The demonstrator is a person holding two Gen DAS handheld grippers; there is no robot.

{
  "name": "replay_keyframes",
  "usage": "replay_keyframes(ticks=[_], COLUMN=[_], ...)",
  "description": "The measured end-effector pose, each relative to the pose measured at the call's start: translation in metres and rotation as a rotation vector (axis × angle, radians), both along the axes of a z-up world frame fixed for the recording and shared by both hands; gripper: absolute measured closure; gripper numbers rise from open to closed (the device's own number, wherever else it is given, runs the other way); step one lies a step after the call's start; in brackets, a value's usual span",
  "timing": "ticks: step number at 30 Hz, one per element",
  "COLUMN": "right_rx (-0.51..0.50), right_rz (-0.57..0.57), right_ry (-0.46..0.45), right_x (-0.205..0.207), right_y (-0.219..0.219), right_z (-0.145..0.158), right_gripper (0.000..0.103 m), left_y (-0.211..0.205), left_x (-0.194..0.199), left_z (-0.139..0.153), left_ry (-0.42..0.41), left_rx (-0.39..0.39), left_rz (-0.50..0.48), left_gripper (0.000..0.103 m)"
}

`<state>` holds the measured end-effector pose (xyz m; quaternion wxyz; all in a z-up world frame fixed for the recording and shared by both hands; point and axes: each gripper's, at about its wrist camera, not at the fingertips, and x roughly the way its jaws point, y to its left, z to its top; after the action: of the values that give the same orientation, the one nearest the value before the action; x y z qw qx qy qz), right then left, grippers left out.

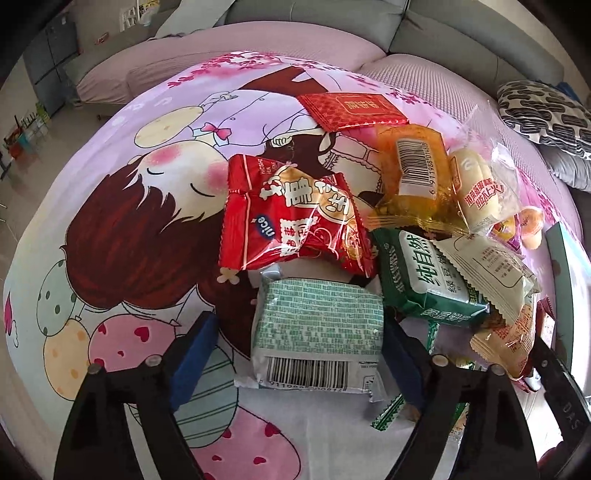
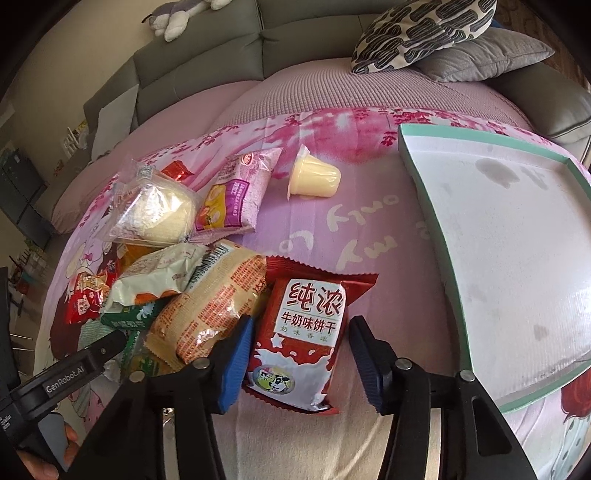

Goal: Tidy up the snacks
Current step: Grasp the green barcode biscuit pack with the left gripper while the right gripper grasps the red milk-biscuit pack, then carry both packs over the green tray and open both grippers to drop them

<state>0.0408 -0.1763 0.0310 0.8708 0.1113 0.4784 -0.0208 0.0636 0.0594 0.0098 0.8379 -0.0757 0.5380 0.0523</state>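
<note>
A heap of snack packets lies on a cartoon-print cloth. My left gripper point(image 1: 295, 332) is open, its blue pads either side of a pale green barcoded packet point(image 1: 317, 325), apart from it on the left side. Beyond lie a red "nice" packet point(image 1: 291, 218), a green-and-white packet point(image 1: 424, 277) and an orange packet point(image 1: 413, 177). My right gripper point(image 2: 301, 343) is open around a red milk-biscuit packet point(image 2: 303, 332). An orange-print packet point(image 2: 214, 306) touches its left pad. A white tray with green rim point(image 2: 424, 192) lies to the right, with nothing in it.
A yellow jelly cup point(image 2: 314, 175) lies on its side near a pink packet point(image 2: 236, 195) and a clear-wrapped cake point(image 2: 155, 210). A flat red packet point(image 1: 351, 109) lies further back. Grey sofa and patterned cushion point(image 2: 421, 33) behind. The left gripper's body point(image 2: 66, 373) shows at lower left.
</note>
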Motion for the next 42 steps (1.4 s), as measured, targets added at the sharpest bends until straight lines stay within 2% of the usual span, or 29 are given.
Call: replay_keyframes(ticks=[4,7,11,15,21,28,30,37,42], right_rx=[-0.009,-0.001,0.006,0.002,-0.009,-0.006,0.002,0.026,0.024], right_rz=[0.004,-0.004,-0.01,-0.011,-0.018,-0.032,-0.041,-0.078,-0.128], right_ry=[-0.009,-0.019,-0.042,-0.069,-0.144,-0.154,-0.162,-0.211,-0.241], right_x=[-0.002,-0.005,-0.008,-0.011,-0.02,-0.023,-0.024,-0.031,-0.036], right_y=[0.0,-0.002,-0.005,-0.007,-0.01,-0.017,-0.022,-0.036,-0.057], right_z=[-0.002,-0.001,0.008,0.019,0.042,0.047,0.048,0.062,0.07], right_gripper=[0.052,0.058,0.061,0.061,0.061,0.061,0.061,0.061,0.061], left_y=[-0.006,-0.012,-0.015,-0.001,0.001,-0.007,-0.01,-0.043,-0.086], left_x=[0.001,0.0,0.001,0.001,-0.011,-0.027,-0.022,-0.02,-0.014], left_z=[0.0,0.004,0.006,0.012,0.034,0.063,0.068,0.09,0.099], left_ry=[-0.004,-0.006,-0.006,-0.007,-0.065,-0.136,-0.151,-0.197,-0.204], left_rx=[0.002,0.007,-0.011,-0.034,-0.053,-0.051,-0.05,-0.06,-0.08], left_rz=[-0.008,-0.017,-0.016,-0.013,-0.013,-0.027,-0.035,-0.104,-0.207], left_gripper=[0.025,0.04,0.043,0.044,0.044,0.044,0.044,0.044,0.044])
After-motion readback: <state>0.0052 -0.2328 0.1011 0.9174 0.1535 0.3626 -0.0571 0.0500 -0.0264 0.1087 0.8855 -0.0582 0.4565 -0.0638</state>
